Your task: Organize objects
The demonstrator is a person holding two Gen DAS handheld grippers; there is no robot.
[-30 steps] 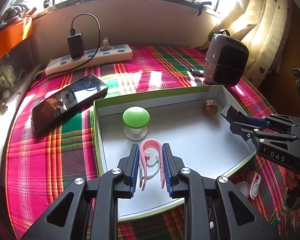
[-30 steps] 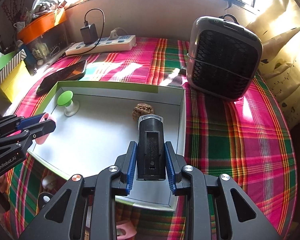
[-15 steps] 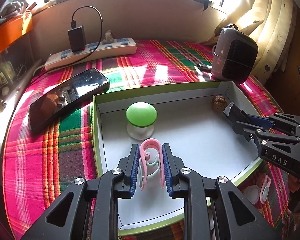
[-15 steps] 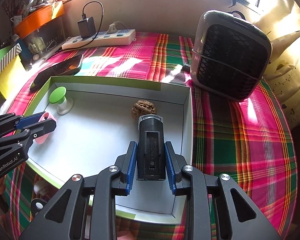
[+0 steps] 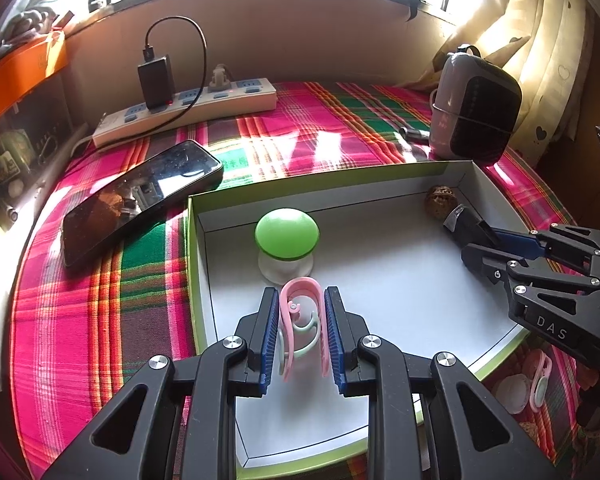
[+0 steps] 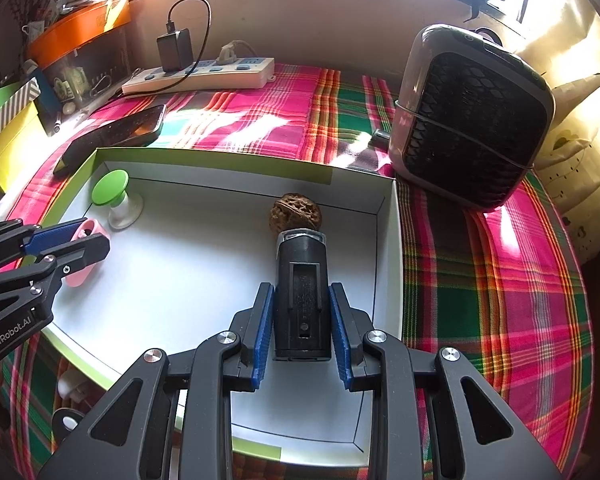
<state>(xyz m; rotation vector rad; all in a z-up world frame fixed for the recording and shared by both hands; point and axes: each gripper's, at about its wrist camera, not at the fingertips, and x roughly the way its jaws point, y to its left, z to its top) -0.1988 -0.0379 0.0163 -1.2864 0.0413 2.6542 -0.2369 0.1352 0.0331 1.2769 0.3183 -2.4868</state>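
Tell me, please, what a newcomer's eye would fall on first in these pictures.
First, the bright pink-and-green plaid cloth covering the table, with a white box edged in green lying open on it. Over the box, the left claw is closed on a pink clip just in front of a green-capped mushroom piece, while the right claw grips a black block whose tip points at a walnut.

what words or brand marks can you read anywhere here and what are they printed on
"DAS" on the body of the right gripper, seen from the left wrist view.
"GenRobot.AI" on the body of the left gripper, seen from the right wrist view.
Markings on the power strip and the small heater are too small or blurred to read.
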